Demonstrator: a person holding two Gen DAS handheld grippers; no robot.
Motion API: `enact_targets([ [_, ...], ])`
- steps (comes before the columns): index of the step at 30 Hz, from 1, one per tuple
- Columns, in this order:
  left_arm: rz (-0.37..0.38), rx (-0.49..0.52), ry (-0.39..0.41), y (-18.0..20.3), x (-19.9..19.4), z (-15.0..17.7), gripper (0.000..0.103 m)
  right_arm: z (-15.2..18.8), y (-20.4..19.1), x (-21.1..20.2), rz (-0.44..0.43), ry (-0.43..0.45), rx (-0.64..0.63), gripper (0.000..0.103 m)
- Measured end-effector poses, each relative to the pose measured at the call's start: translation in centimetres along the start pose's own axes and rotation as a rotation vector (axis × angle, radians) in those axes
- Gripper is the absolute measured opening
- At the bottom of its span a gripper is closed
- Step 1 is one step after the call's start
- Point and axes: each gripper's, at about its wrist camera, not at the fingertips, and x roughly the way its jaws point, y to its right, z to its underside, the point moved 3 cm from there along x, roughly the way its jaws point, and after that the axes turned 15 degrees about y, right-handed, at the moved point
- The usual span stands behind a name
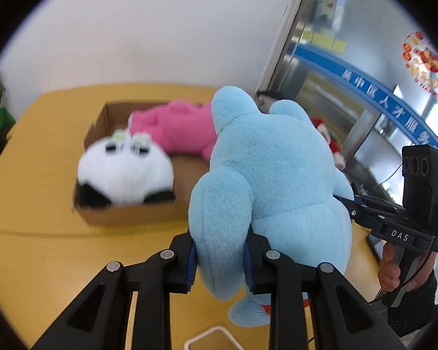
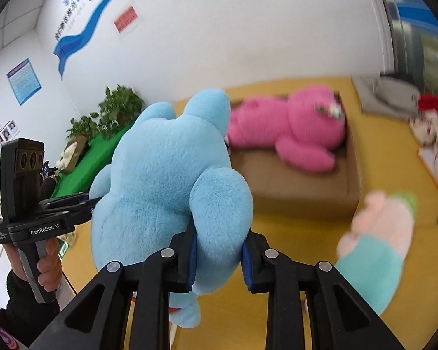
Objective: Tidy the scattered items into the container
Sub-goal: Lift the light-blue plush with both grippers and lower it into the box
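A large light-blue plush toy [image 1: 271,169] hangs above the yellow table, held from both sides. My left gripper [image 1: 219,258] is shut on one of its limbs. My right gripper [image 2: 219,258] is shut on another limb of the blue plush [image 2: 166,175]. Behind it stands an open cardboard box [image 1: 137,214] holding a pink plush [image 1: 175,128] and a black-and-white panda plush [image 1: 125,172]. In the right wrist view the pink plush [image 2: 295,125] lies in the box [image 2: 300,186]. The other gripper shows at the edge of each view.
A pink-and-teal plush [image 2: 376,245] lies on the yellow table [image 2: 292,233] right of the box. White-and-red plush items [image 2: 435,128] and a grey object [image 2: 385,93] sit at the far right. Potted plants [image 2: 114,113] and a green surface stand at left. A clear frame [image 1: 213,339] lies near the front edge.
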Motion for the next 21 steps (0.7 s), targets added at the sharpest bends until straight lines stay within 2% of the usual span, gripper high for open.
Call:
enact_targets([
  [5, -0.017, 0.085, 0.168, 1.9, -2.2, -6.9, 0.024, -6.8, -2.8, -2.3, 0.000, 0.134, -0.133, 0.027],
  [7, -0.024, 0.100, 0.205, 2.2, -2.5, -9.0, 0.024, -8.7, -3.6, -2.4, 0.007, 0.162, -0.163, 0.027],
  [10, -0.043, 0.124, 0.227, 2.6, -2.4, -11.2, 0.024, -10.8, -4.0, -2.1, 0.012, 0.176, -0.181, 0.027],
  [17, -0.026, 0.123, 0.242, 3.2, -1.2, -15.4, 0.024, -15.4, -3.8, -1.4, 0.021, 0.210, -0.185, 0.027],
  [21, -0.014, 0.109, 0.231, 3.1, 1.1, -17.4, 0.024, -17.6, -2.7, 0.0, 0.033, 0.206, -0.180, 0.027],
])
